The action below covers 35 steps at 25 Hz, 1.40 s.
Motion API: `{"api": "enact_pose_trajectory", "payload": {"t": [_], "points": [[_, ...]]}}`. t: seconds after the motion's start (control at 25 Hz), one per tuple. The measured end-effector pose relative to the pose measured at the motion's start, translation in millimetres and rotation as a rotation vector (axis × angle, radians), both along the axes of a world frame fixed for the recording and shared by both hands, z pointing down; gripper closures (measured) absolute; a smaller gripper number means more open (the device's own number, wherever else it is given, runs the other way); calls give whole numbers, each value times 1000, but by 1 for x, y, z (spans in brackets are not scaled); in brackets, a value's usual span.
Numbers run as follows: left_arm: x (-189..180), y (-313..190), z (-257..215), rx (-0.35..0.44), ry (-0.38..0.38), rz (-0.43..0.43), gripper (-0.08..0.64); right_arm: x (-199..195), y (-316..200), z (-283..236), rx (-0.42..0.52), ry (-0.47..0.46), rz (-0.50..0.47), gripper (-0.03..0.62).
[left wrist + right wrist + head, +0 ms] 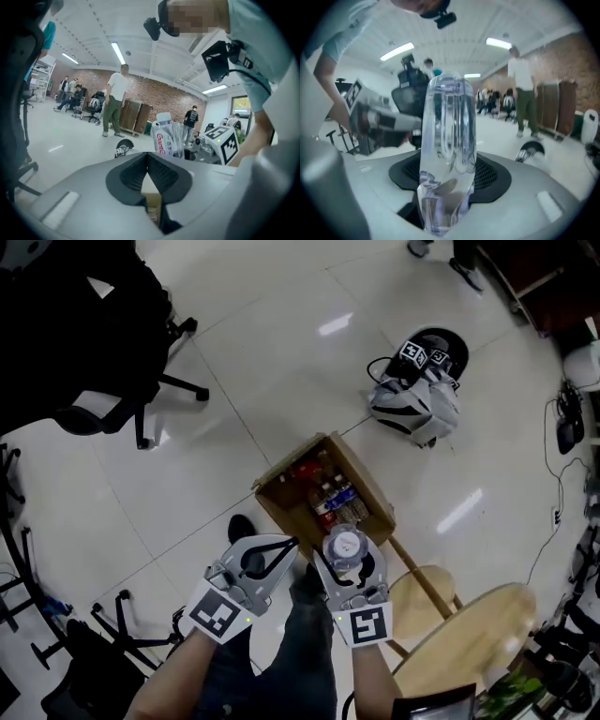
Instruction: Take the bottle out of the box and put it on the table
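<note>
One bottle (447, 140) is held upright in the fingers of the right gripper (353, 561), above the box (281, 486), with the tabletop (478, 634) on that hand's side; the left gripper (281, 549) is closed and empty.

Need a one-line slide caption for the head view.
The right gripper holds a clear bottle over the open cardboard box; left gripper shut and empty beside it; round wooden table lower right.

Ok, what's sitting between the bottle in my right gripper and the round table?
In the head view, what looks like a smaller round wooden stool stands between the bottle, clamped in the right gripper, and the table.
</note>
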<state>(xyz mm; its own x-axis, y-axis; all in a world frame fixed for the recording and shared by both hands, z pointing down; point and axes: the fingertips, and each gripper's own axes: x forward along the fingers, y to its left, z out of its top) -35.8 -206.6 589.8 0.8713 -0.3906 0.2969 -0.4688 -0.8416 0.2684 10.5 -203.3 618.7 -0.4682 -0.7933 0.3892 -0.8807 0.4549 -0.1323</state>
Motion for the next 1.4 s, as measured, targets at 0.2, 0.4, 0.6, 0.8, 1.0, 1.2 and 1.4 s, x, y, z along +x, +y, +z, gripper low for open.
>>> {"api": "enact_pose_trajectory", "payload": {"t": [0.2, 0.4, 0.6, 0.8, 1.0, 1.2, 1.4], "points": [[49, 37, -118, 58, 103, 72, 549, 37, 37, -148, 118, -14, 78, 318], [94, 80, -196, 137, 140, 345, 549, 70, 88, -243, 199, 14, 273, 316], [123, 118, -255, 161, 249, 564, 549, 102, 156, -298, 254, 47, 536, 316], [164, 194, -293, 191, 359, 826, 549, 121, 247, -326, 335, 61, 822, 314], [203, 304, -303, 172, 411, 1042, 549, 148, 356, -329, 436, 70, 1078, 314], [259, 394, -284, 143, 379, 1097, 549, 197, 453, -315, 501, 85, 1210, 314], [304, 454, -250, 174, 331, 1111, 549, 238, 502, -284, 498, 115, 1233, 314]]}}
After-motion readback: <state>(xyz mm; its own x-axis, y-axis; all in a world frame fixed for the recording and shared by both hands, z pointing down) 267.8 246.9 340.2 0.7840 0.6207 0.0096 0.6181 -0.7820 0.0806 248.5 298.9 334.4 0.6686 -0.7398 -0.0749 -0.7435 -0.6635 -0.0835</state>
